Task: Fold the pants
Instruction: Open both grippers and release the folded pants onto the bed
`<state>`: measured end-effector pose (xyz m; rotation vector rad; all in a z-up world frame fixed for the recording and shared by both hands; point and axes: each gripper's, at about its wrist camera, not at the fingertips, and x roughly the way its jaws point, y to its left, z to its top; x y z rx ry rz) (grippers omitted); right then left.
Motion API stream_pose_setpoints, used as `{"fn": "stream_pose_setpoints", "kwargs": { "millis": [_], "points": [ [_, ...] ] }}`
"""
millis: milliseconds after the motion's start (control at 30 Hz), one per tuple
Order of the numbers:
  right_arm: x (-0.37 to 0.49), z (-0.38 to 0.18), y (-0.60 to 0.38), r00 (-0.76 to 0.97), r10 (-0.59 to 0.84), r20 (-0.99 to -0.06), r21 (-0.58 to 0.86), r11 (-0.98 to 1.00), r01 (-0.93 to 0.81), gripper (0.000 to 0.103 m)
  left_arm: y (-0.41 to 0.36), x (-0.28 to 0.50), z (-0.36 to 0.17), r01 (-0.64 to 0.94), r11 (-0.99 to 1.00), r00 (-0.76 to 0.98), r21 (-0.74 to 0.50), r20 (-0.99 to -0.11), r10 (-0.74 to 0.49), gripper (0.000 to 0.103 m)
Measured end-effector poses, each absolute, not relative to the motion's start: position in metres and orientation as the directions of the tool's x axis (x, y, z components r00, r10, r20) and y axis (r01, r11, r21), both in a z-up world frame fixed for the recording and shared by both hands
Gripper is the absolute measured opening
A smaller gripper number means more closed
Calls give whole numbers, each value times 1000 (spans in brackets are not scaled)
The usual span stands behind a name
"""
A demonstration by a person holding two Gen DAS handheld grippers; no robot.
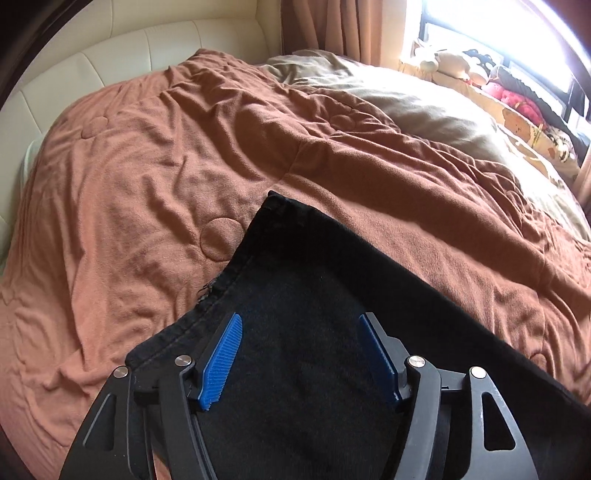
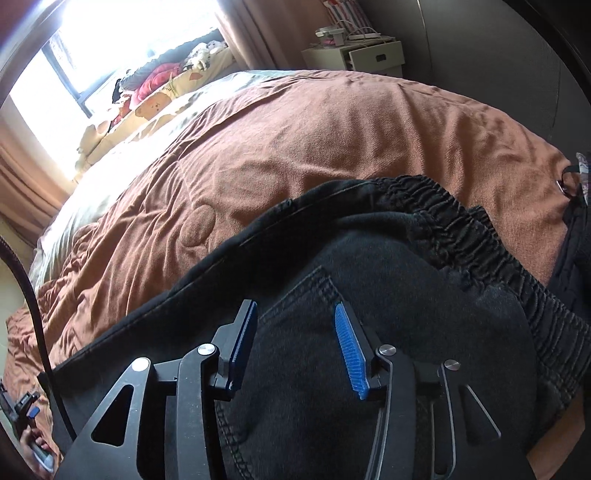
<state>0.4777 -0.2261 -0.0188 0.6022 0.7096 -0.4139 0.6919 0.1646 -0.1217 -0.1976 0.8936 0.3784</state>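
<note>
Now the black pants lie flat on the brown blanket of the bed. Above the leg end, the left gripper hovers with jaws spread, gripping nothing. Near the elastic waistband, the right gripper likewise has jaws parted over the cloth.

A rumpled brown blanket covers most of the bed, with a tan blanket lying beside it on the window side and a cream padded headboard at the head. Stuffed toys are lined up along the sill under the bright window, which is flanked by brown curtains. A white nightstand stands beyond the bed near the wall, carrying small items too blurred to identify.
</note>
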Motion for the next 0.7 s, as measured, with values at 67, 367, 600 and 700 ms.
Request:
{"fn": "stream_pose_setpoints", "kwargs": {
  "millis": [67, 367, 600, 700],
  "points": [
    [470, -17, -211, 668, -145, -730, 328, 783, 528, 48, 155, 674, -117, -368, 930, 566, 3, -793, 227, 78],
    [443, -16, -145, 577, -182, -796, 113, 892, 437, 60, 110, 608, -121, -246, 969, 513, -15, -851, 117, 83],
    [434, -24, -125, 527, -182, -830, 52, 916, 399, 61, 86, 580, -139, -201, 980, 471, -10, -878, 88, 83],
    [434, -32, -121, 519, -174, -837, 51, 919, 390, 61, 83, 576, -149, -183, 982, 458, -37, -888, 52, 83]
  ]
}}
